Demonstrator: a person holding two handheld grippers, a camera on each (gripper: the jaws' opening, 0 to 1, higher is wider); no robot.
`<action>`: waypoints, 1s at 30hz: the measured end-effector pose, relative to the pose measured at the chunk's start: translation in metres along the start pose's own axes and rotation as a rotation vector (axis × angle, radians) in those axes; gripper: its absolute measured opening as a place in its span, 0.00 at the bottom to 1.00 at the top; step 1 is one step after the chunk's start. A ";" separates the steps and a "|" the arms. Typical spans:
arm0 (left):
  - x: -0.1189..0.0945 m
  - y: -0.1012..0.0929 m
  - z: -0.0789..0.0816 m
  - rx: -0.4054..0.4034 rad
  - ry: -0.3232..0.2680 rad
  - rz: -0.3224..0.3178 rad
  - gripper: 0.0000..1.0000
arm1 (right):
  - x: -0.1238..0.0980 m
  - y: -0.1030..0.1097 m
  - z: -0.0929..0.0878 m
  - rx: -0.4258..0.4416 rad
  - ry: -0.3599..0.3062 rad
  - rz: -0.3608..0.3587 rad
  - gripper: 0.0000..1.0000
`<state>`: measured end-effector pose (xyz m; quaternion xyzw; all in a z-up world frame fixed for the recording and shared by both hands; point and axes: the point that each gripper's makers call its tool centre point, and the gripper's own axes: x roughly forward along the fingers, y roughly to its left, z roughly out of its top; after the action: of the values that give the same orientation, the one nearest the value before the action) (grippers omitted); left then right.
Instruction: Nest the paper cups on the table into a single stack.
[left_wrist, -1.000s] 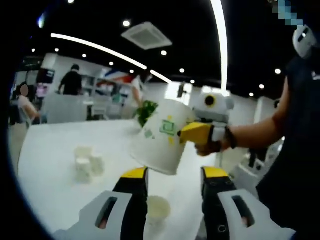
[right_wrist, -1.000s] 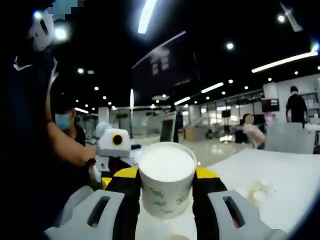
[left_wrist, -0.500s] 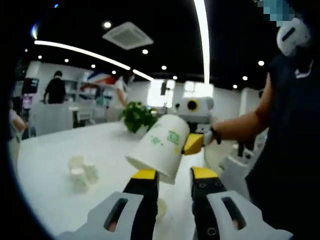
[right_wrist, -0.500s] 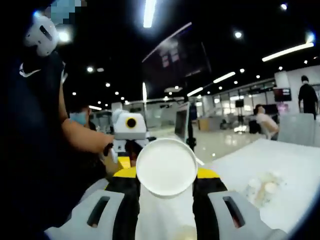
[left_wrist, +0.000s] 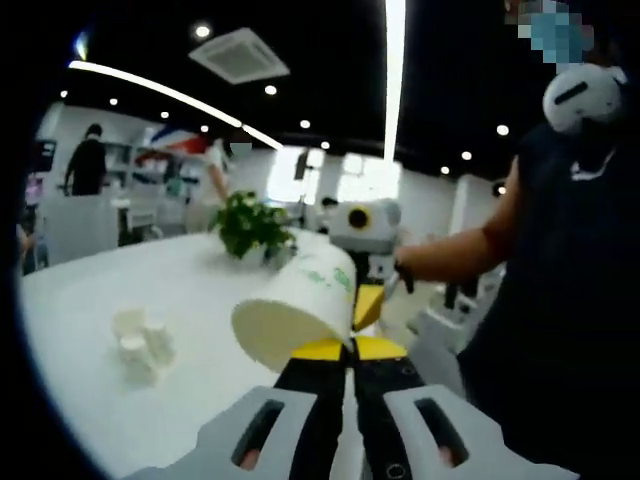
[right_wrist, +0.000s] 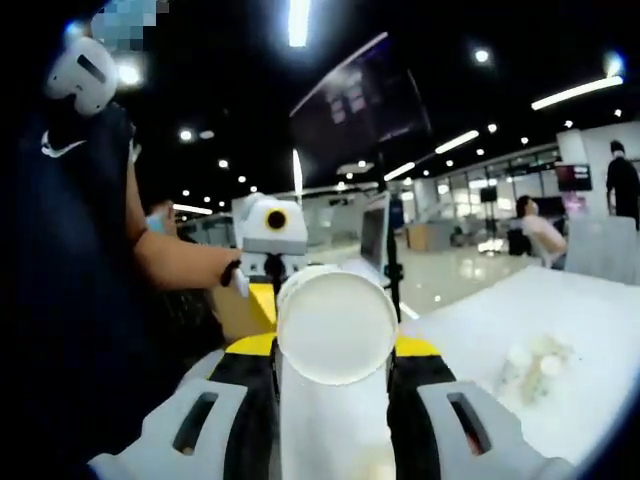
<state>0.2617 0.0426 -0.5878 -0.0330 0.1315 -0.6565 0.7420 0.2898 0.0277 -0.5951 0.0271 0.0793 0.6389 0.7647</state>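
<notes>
One paper cup (right_wrist: 336, 330) sits clamped between the right gripper (right_wrist: 335, 350) jaws, tipped further over than a second ago, its base facing the camera. Left gripper (left_wrist: 347, 350) jaws have closed together, empty. Small cups (left_wrist: 138, 335) cluster at nine o'clock on the counter (left_wrist: 190, 290).

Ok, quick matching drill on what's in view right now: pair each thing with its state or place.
Column one:
1. paper cup
2. left gripper
3. potted plant
4. small white cups

Column two:
A. jaws together, holding nothing
B. clustered on the table, off to one side
C. clamped in the right gripper
D. standing at the table's far end

Pairs: 1-C, 2-A, 3-D, 4-B
</notes>
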 end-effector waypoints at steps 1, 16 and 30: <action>0.000 -0.001 0.000 0.003 0.007 -0.004 0.00 | 0.000 0.000 0.001 -0.001 -0.002 -0.003 0.45; -0.003 0.003 0.002 0.023 0.043 0.007 0.00 | -0.004 -0.001 0.008 -0.022 -0.014 -0.017 0.40; -0.002 0.009 0.005 0.125 0.395 0.005 0.00 | -0.019 -0.024 -0.003 -0.025 0.042 -0.118 0.60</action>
<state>0.2712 0.0455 -0.5851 0.1429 0.2335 -0.6551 0.7041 0.3091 0.0045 -0.6000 -0.0009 0.0888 0.5942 0.7994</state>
